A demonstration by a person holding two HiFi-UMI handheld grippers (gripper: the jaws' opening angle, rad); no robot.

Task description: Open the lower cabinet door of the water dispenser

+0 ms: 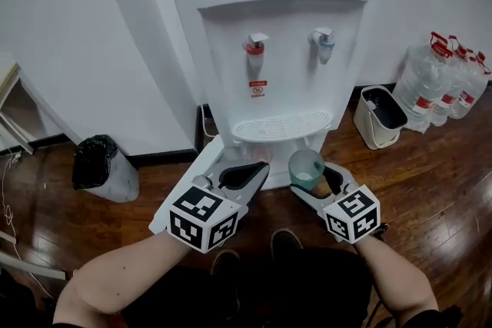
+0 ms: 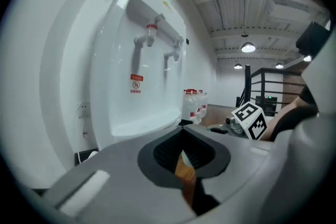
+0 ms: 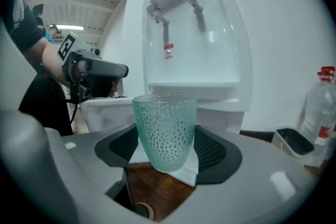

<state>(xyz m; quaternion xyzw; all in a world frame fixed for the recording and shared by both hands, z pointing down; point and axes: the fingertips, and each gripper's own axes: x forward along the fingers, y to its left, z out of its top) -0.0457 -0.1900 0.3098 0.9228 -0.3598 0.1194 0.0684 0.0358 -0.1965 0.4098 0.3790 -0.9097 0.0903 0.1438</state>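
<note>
The white water dispenser (image 1: pixel 280 65) fills the upper centre of the head view, with its lower cabinet door (image 1: pixel 184 179) apparently swung out at lower left. Just below, the left tool (image 1: pixel 257 169) stands slightly parted and empty, while the right tool (image 1: pixel 314 179) clamps a green dimpled cup (image 1: pixel 306 165).

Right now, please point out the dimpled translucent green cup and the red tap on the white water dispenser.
dimpled translucent green cup (image 3: pixel 165 131): right gripper view, middle of its wall.
red tap (image 1: pixel 254 48): head view, its red body.
</note>
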